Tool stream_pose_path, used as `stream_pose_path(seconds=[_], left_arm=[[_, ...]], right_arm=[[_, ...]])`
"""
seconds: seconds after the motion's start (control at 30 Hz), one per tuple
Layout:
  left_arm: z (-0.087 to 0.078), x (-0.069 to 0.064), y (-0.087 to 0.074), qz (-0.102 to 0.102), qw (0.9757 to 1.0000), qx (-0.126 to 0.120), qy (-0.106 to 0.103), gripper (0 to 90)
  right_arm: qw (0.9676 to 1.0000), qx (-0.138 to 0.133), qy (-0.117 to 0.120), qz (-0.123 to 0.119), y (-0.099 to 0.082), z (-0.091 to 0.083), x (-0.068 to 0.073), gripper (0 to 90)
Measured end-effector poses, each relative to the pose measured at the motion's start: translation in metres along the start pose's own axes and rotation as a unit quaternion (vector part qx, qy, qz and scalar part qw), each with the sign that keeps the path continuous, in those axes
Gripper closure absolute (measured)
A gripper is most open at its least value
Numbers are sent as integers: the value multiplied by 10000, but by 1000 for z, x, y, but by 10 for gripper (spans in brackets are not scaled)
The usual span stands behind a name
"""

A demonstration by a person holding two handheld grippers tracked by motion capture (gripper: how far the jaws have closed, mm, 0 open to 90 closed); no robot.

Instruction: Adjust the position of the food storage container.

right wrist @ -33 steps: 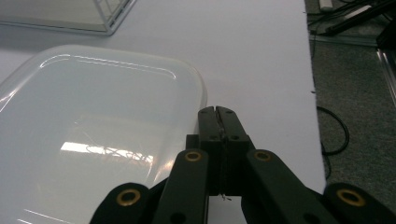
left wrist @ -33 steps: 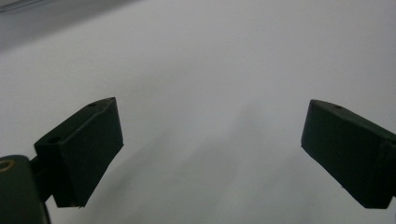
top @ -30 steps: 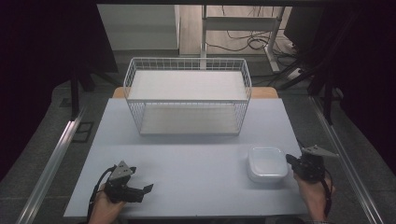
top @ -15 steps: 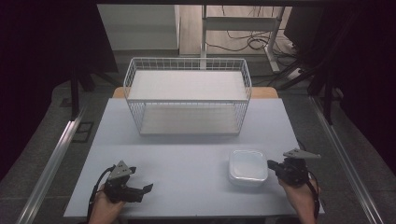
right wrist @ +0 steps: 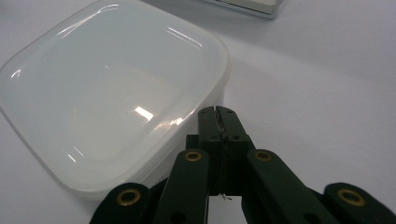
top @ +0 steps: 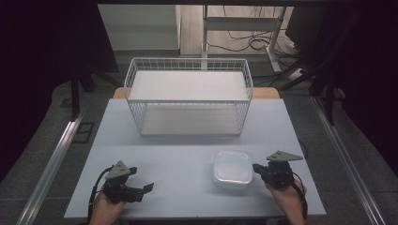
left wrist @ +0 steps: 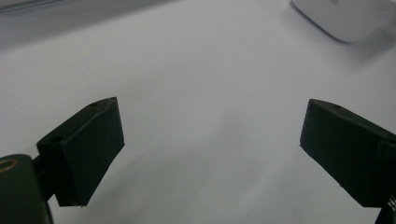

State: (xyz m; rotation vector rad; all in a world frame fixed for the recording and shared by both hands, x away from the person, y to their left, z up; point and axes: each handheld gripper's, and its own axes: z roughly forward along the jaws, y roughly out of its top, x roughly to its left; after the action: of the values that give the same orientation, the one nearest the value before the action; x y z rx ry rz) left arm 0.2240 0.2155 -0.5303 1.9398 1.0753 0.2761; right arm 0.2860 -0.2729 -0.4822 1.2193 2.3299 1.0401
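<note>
A white, square plastic container (top: pixel 231 168) with a lid lies on the pale table (top: pixel 173 154), near its front right. My right gripper (top: pixel 256 168) is shut with nothing between its jaws. In the right gripper view its tips (right wrist: pixel 217 112) rest against the right side wall of the container (right wrist: pixel 107 93). My left gripper (top: pixel 142 179) sits at the front left of the table, jaws wide open and empty. The left gripper view looks between the open jaws (left wrist: pixel 210 140) across bare tabletop to a corner of the container (left wrist: pixel 348 16).
A white wire basket (top: pixel 187 61) with a flat white board inside stands at the back middle of the table. Beyond the table are a dark floor, cables and metal rails along both sides.
My right gripper has moved left across the table, and the white container has slid left ahead of its shut tips. The left gripper has stayed in place.
</note>
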Motion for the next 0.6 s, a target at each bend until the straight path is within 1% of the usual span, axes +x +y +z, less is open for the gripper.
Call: stream_pose_path(seconds=[0.07,0.23,0.43,0.6], left_arm=[[0,0,0,14,10000,11,-1,61],[2,-1,0,37,10000,18,-41,63],[2,0,0,30,9999,-44,-115,64],[7,-1,1,75,9999,-24,-150,65]], right_arm=[[9999,4,49,-87,3,4,5,888],[9996,19,171,-208,8,12,18,888],[9989,10,328,-347,15,23,34,888],[9975,-13,440,-562,21,34,49,888]])
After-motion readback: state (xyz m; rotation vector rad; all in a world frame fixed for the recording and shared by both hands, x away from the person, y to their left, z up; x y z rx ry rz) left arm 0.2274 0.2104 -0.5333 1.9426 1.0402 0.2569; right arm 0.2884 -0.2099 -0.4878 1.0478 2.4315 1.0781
